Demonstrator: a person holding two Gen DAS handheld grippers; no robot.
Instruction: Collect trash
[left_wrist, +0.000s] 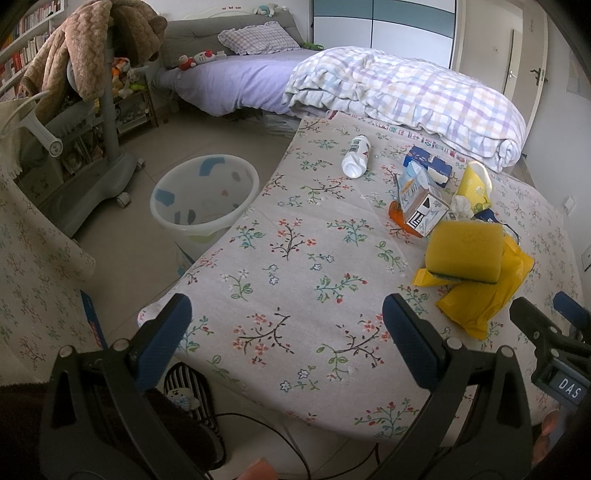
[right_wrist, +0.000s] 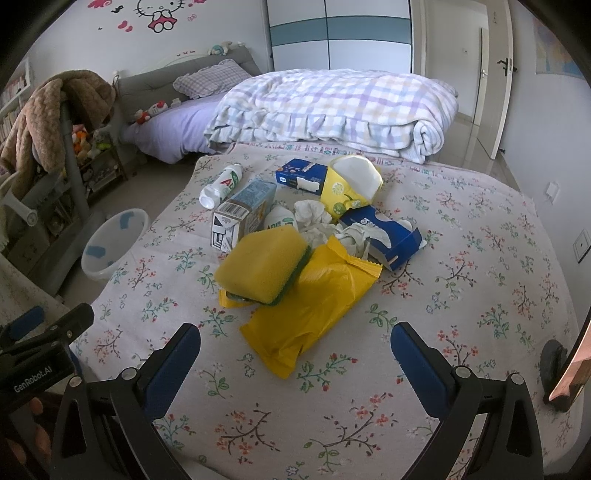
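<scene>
I have both grippers hovering low over the near part of the worktop (right_wrist: 480, 258), and neither holds anything: the left gripper (left_wrist: 286, 332) has its fingers spread wide over bare floral cloth, and the right gripper (right_wrist: 295, 354) is just as wide open, aimed at the pile. The trash sits bunched toward the middle and far side: a yellow sponge (right_wrist: 262, 269) lying on a crumpled yellow wrapper (right_wrist: 314, 306), a milk carton (right_wrist: 240, 214) on its side, crumpled tissues (right_wrist: 314, 221), a blue tissue box (right_wrist: 384, 236), a second blue box (right_wrist: 299, 173), a squashed yellow paper cup (right_wrist: 351, 184) and a white bottle (right_wrist: 221, 186) lying apart at the far left. The white bin (left_wrist: 203, 195) stands on the floor just off the worktop's left edge. My judgement is that nothing is collected yet, and the wrapper is the nearest target for the right side. I would take the sponge off first or pinch the wrapper at its free near corner, since dragging it may tip the sponge. The left gripper suits the bottle, which could roll toward the edge if nudged. Open cloth lies to the right and in front, so approach room is good; the carry to the bin crosses the left edge, where the grippers sit close together.
</scene>
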